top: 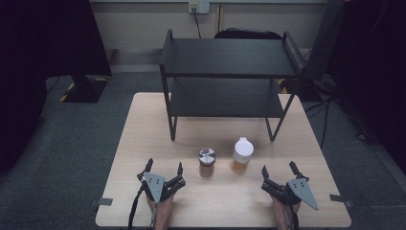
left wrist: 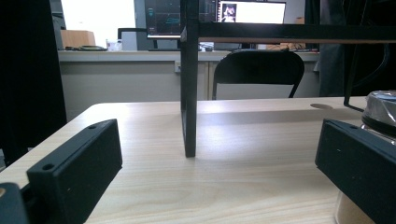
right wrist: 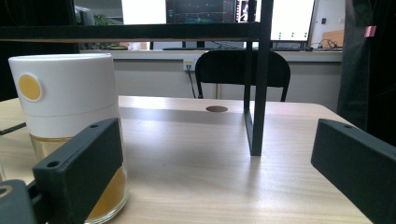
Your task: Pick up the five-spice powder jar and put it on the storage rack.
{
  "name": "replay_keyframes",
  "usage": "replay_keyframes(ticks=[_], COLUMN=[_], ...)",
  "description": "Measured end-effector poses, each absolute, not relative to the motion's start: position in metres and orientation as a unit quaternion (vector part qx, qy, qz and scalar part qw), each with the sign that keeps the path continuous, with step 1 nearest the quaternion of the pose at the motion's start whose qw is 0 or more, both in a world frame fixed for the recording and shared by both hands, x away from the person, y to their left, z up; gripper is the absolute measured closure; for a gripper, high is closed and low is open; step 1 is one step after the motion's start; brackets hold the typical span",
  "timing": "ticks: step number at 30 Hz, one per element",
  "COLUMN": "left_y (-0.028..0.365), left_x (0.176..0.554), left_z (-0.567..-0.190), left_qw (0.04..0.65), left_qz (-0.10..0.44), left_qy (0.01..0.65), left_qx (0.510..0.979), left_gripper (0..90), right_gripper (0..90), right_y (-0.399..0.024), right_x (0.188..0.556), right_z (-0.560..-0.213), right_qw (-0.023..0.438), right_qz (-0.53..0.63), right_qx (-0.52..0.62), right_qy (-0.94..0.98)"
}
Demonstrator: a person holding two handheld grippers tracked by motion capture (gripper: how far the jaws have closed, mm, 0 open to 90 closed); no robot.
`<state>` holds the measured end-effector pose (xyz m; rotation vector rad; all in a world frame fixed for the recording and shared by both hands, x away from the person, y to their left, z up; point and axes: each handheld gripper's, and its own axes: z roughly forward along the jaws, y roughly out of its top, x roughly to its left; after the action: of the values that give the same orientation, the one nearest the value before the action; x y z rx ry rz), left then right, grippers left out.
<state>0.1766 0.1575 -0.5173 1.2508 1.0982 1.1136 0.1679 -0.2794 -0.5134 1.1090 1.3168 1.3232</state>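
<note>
Both hand-held grippers gape empty: left, right; right gripper view reveals white-lidded jar's yellow dot.

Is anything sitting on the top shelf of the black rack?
No, the rack's top shelf is bare in the high view.

You're in a lab or office workroom: lit monitors on a counter at 12 o'clock, a black chair before it, a wall socket, grey carpet and black curtains flanking the bench.
</note>
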Motion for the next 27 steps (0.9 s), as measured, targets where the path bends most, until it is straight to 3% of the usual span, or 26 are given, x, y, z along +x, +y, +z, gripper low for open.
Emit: replay_keyframes(ticks=[27], left_y=[0.1577], left_x=[0.1767], left_z=[-0.5173], left_qw=[0.540], left_qz=[0.468], left_qy=[0.461], left_qx=[0.526], left_gripper=[0.0], right_gripper=[0.3], right_y=[-0.2772], right_x=[0.1671], right_z=[-0.5143], right_qw=[0.471], right_qz=[0.537], right_qx=[0.454], right_qy=[0.532])
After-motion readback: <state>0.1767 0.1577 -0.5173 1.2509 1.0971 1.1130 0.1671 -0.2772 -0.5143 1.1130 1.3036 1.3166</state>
